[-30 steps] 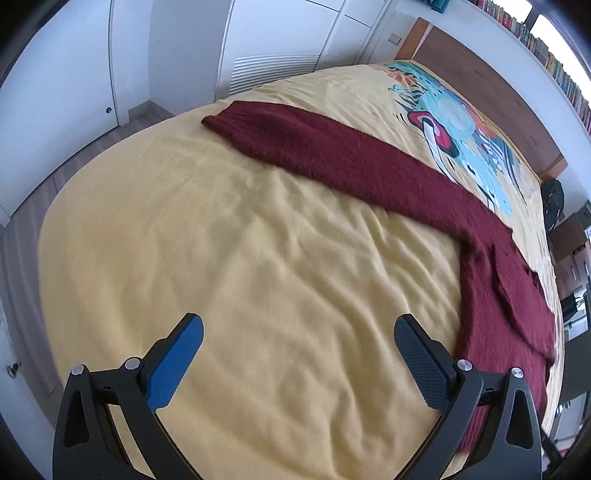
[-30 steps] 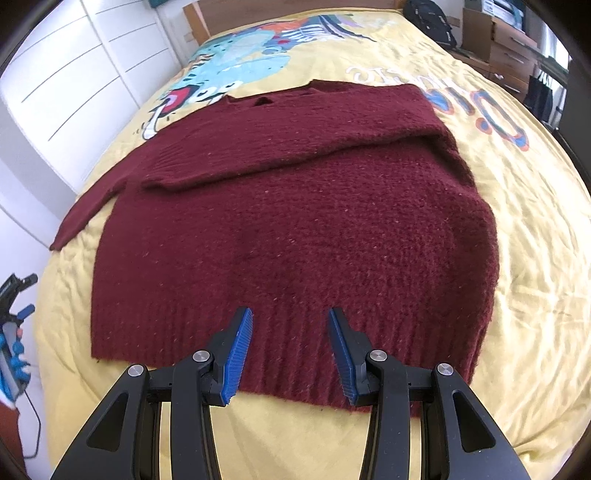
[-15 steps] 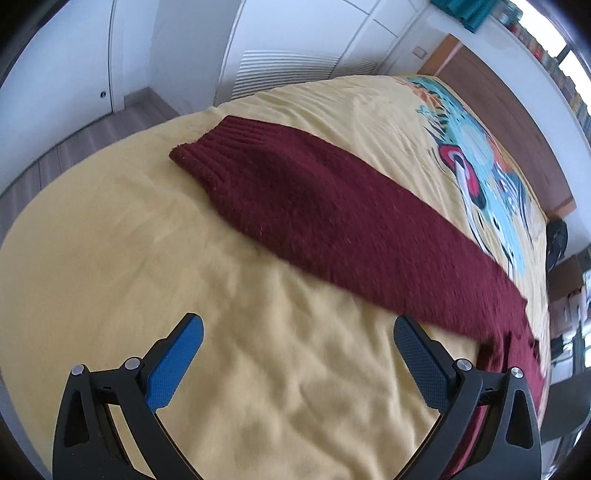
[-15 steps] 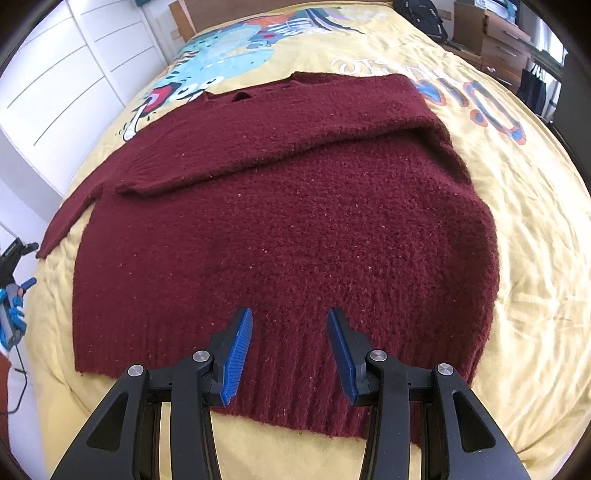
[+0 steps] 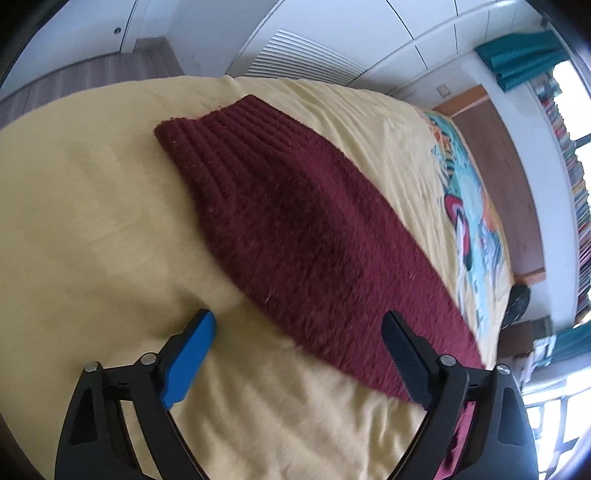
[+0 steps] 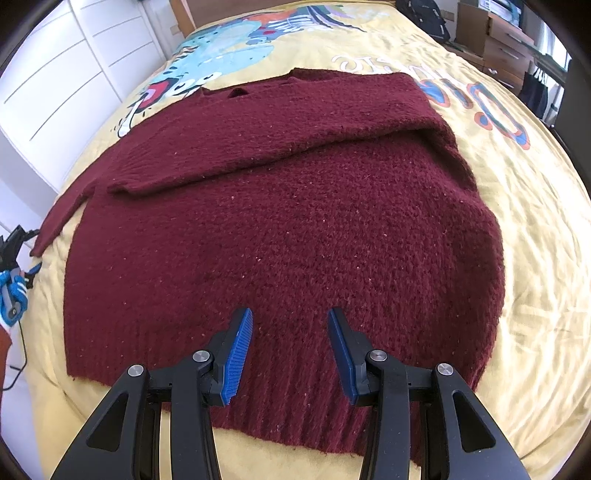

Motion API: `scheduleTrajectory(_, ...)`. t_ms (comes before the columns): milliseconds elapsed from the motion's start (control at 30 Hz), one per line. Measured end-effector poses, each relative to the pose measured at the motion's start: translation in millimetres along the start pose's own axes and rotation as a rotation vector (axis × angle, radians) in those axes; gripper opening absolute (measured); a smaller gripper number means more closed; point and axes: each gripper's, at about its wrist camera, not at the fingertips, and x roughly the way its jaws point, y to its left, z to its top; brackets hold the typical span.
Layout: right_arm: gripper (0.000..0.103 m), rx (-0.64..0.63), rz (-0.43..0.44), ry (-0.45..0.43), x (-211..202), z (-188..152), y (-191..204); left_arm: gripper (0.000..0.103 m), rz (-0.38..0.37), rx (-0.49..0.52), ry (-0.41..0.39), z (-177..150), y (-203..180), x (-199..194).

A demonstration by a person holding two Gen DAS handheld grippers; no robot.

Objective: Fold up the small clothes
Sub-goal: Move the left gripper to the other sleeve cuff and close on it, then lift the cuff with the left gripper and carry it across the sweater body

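Note:
A dark red knitted sweater [image 6: 288, 229] lies flat on the yellow bedspread [image 6: 546, 206], hem toward me, with one sleeve folded across its chest. Its other sleeve [image 5: 295, 229] stretches out to the side, ribbed cuff farthest from me in the left wrist view. My left gripper [image 5: 299, 328] is open wide and empty, low over the sleeve's near part; one finger is over the bedspread, the other over the sleeve. My right gripper [image 6: 290, 332] is open and empty, just above the sweater near its hem.
The bedspread [image 5: 92, 229] has a colourful cartoon print [image 6: 229, 48] near the wooden headboard. White wardrobe doors [image 6: 55, 85] stand along the bed's left side. Drawers and a black bag [image 6: 424, 18] sit at the far right. The left gripper [image 6: 13, 291] shows at the left edge.
My left gripper has moved forward and lower toward the outstretched sleeve, which now fills the view. My right gripper has crept a little forward over the hem. Both jaws kept their opening.

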Motion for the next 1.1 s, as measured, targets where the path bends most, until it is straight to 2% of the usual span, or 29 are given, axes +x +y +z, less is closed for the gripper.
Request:
scheduleTrajectory(133,0.045,-0.003,0.001,0.006,3,1,0,0.075,-0.054,-0.033,-0.010,9,2,3)
scheduleTrajectory(233,0.045,-0.004,0.002,0.005,5,2,0,0.067,-0.121,-0.079,-0.020,16,3,9)
scheduleTrajectory(367,0.045,-0.009,0.003,0.004,4,2,0,0.063,-0.175,-0.130,-0.039,17,11,7)
scheduleTrajectory(433,0.045,-0.010,0.004,0.002,4,3,-2,0.053,-0.187,-0.142,-0.037,19,14,7)
scheduleTrajectory(467,0.045,-0.009,0.005,0.001,3,3,-2,0.050,-0.188,-0.143,-0.036,20,15,6)
scheduleTrajectory(533,0.045,-0.009,0.005,-0.004,2,3,-3,0.036,-0.182,-0.138,-0.032,24,12,5)
scheduleTrajectory(733,0.045,-0.007,0.004,-0.014,-4,1,-11,0.016,-0.144,-0.143,-0.026,28,0,10)
scheduleTrajectory(833,0.045,-0.008,0.006,-0.019,-5,-1,-15,0.012,-0.127,-0.120,-0.025,27,-15,11)
scheduleTrajectory(1100,0.045,0.005,0.020,-0.038,-11,-6,-28,0.009,-0.123,-0.060,-0.045,23,-54,5)
